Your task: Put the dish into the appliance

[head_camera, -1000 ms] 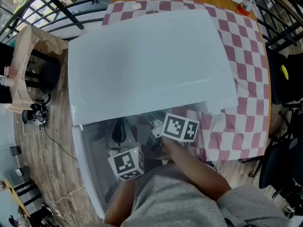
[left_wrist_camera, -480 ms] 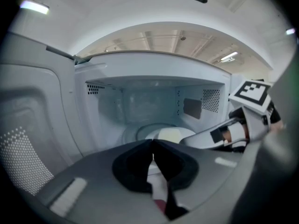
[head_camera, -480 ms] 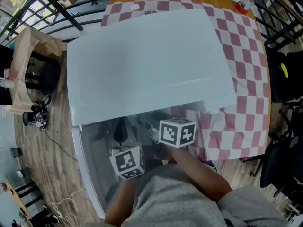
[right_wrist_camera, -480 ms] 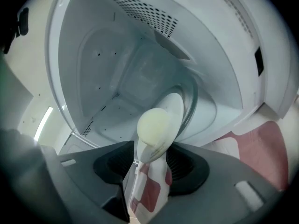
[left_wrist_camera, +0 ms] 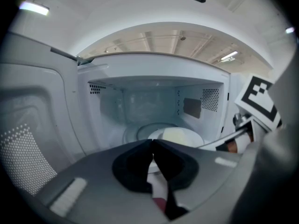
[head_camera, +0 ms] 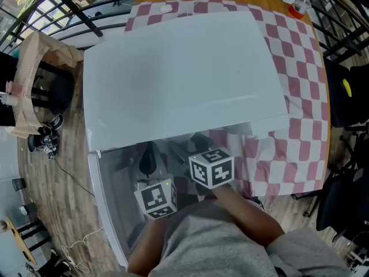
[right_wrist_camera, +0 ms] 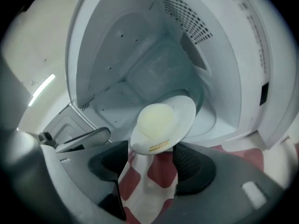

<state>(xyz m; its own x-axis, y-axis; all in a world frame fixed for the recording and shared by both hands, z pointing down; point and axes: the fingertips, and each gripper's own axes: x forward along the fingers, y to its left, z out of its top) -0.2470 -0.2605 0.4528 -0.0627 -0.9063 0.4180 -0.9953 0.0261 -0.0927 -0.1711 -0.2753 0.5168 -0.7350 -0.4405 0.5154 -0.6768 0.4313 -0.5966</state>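
Observation:
The white microwave (head_camera: pixel 179 79) stands with its door (head_camera: pixel 112 203) swung open to the left. Inside, a white dish (right_wrist_camera: pixel 163 122) with a pale yellow round of food lies on the glass turntable (left_wrist_camera: pixel 138 130); the left gripper view shows the dish (left_wrist_camera: pixel 180 136) there too. My right gripper (right_wrist_camera: pixel 149 164) is open; its jaws have just been opening, and the dish's near rim lies between them with the pads clear of it. My left gripper (left_wrist_camera: pixel 153 143) is shut on nothing, in front of the cavity. Their marker cubes (head_camera: pixel 155 198) (head_camera: pixel 211 167) show at the opening.
The microwave sits on a table with a red and white checked cloth (head_camera: pixel 300 79). An orange-capped bottle (head_camera: pixel 298 7) stands at the far right corner. A chair draped in beige cloth (head_camera: pixel 34 74) is on the left, dark chairs (head_camera: pixel 346 97) on the right.
The right gripper's marker cube has rolled and shifted a little left and nearer. The left gripper's cube has stayed put.

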